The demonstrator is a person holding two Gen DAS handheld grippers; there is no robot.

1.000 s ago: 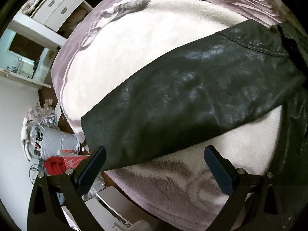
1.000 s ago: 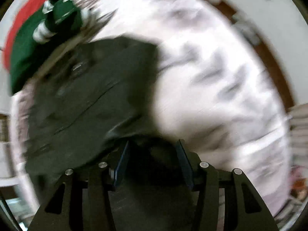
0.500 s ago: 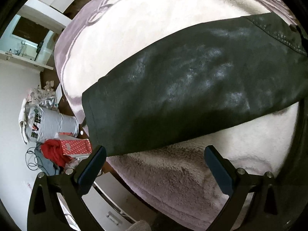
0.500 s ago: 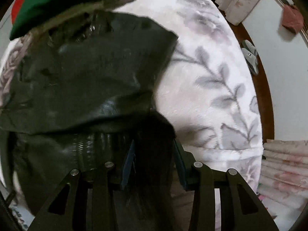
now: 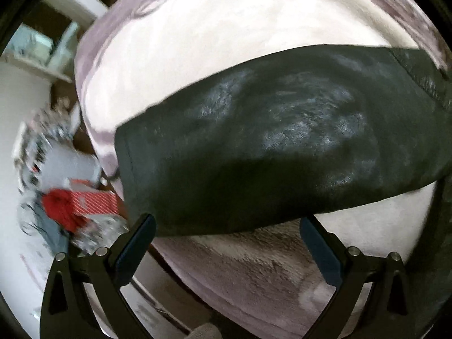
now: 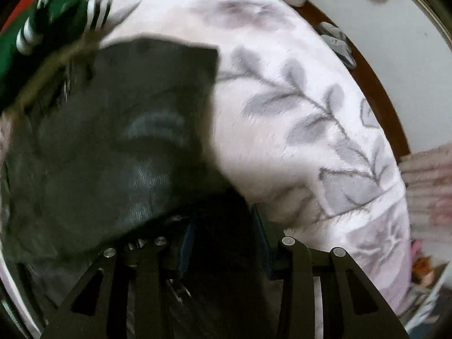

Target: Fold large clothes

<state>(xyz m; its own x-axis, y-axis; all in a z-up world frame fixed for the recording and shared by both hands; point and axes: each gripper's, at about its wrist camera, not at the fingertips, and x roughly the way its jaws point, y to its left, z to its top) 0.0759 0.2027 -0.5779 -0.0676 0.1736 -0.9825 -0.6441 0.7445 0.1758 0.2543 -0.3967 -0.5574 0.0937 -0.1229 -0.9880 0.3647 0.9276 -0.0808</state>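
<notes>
A black leather jacket lies on a white and mauve fleece blanket. In the left wrist view one sleeve (image 5: 268,147) stretches across the blanket (image 5: 226,42), its cuff end at the left. My left gripper (image 5: 226,243) is open and empty, just short of the sleeve's near edge. In the right wrist view the jacket body (image 6: 113,147) fills the left half. My right gripper (image 6: 223,234) is shut on a bunched fold of the jacket (image 6: 223,220), which hides its fingertips.
A green, white-striped garment (image 6: 42,28) lies beyond the jacket at the upper left. The bed edge drops off to the left, with a red box (image 5: 93,200) and bags on the floor. Slippers (image 6: 339,42) lie on the floor right of the bed.
The left gripper has come closer to the sleeve, which now fills more of the view. The right gripper, still holding the jacket fold, has shifted; the jacket has moved with it.
</notes>
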